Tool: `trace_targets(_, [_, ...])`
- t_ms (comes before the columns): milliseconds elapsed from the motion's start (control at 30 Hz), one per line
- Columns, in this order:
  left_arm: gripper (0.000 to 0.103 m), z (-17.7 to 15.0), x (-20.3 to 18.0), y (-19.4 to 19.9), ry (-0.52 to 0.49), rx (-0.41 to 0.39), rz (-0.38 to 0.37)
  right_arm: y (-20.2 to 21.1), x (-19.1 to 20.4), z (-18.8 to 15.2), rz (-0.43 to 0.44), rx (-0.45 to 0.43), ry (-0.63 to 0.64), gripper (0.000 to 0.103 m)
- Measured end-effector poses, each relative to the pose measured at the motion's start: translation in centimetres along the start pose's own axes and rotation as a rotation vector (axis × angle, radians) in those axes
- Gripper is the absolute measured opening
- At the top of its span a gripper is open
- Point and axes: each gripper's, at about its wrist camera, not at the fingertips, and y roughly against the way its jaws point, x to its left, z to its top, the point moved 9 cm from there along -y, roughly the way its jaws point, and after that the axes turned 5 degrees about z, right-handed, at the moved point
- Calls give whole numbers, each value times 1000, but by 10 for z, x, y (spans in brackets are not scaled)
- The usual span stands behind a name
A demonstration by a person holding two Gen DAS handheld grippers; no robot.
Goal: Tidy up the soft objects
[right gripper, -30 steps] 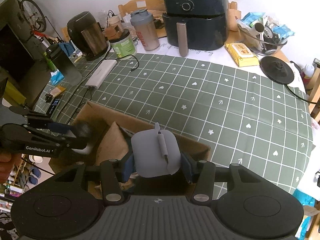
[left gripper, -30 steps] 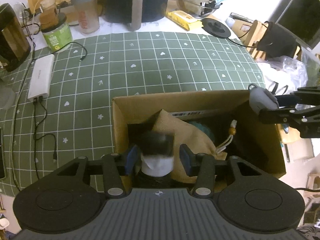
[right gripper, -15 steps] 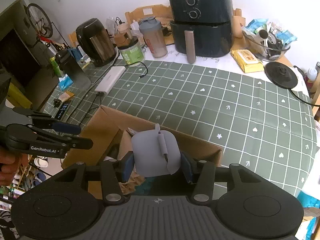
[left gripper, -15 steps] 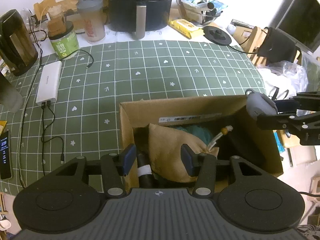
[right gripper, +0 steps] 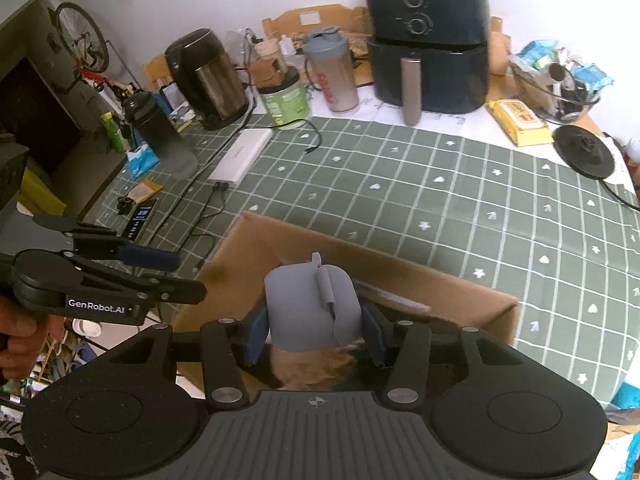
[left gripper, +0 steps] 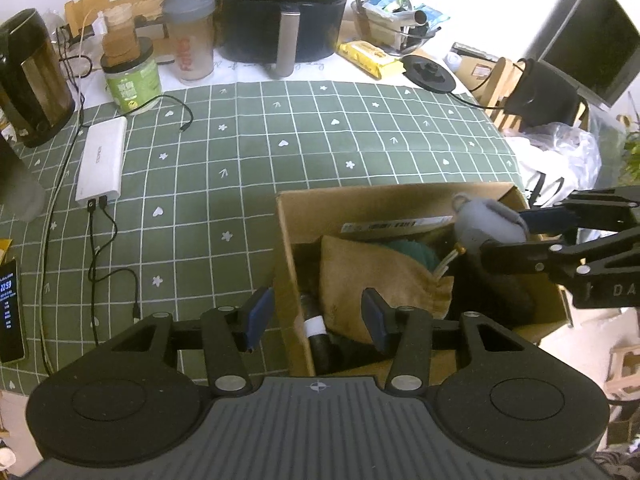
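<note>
My right gripper [right gripper: 316, 334] pinches the grey pouch [right gripper: 310, 312] over the box [left gripper: 392, 208], my left gripper [left gripper: 316, 314] spread and empty beside it; next, I judge, lowering and releasing inside.

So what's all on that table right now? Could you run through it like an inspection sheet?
Surface: green checked tablecloth.
Job's things: open cardboard box holding a tan drawstring pouch, something teal and a dark roll.
Clutter: air fryer, kettle, shaker bottle, green jar, phone.
Claws: left claw open, nothing between its jaws; right claw shut on a grey soft case.
Cables: black leads from a white power bank.
Surroundings: bicycle, monitor.
</note>
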Motion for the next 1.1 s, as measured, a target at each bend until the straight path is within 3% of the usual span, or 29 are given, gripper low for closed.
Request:
trace_targets(467, [48, -32, 36, 14, 79, 3, -5, -26, 54, 3, 47, 21, 68, 54])
trace_targets(533, [48, -36, 39, 15, 89, 4, -1, -29, 60, 3, 58, 20, 78, 75])
trace_targets(600, [48, -39, 40, 17, 98, 4, 0, -29, 63, 4, 46, 9, 90, 85])
trace_targets(733, [48, -44, 39, 16, 109, 6, -2, -25, 62, -1, 18, 6, 102, 100])
trace_targets(900, [49, -50, 34, 14, 109, 16, 2, -15, 48, -11, -39, -7, 82, 103])
trace_targets(933, [50, -50, 32, 14, 107, 17, 5, -13, 45, -15, -52, -9, 75, 103])
trace_targets(1000, [71, -50, 28, 14, 100, 18, 10, -9, 40, -21, -79, -15, 68, 103])
trace_targets(1100, [73, -48, 20, 16, 81, 4, 11, 0, 30, -30, -143, -34, 70, 103])
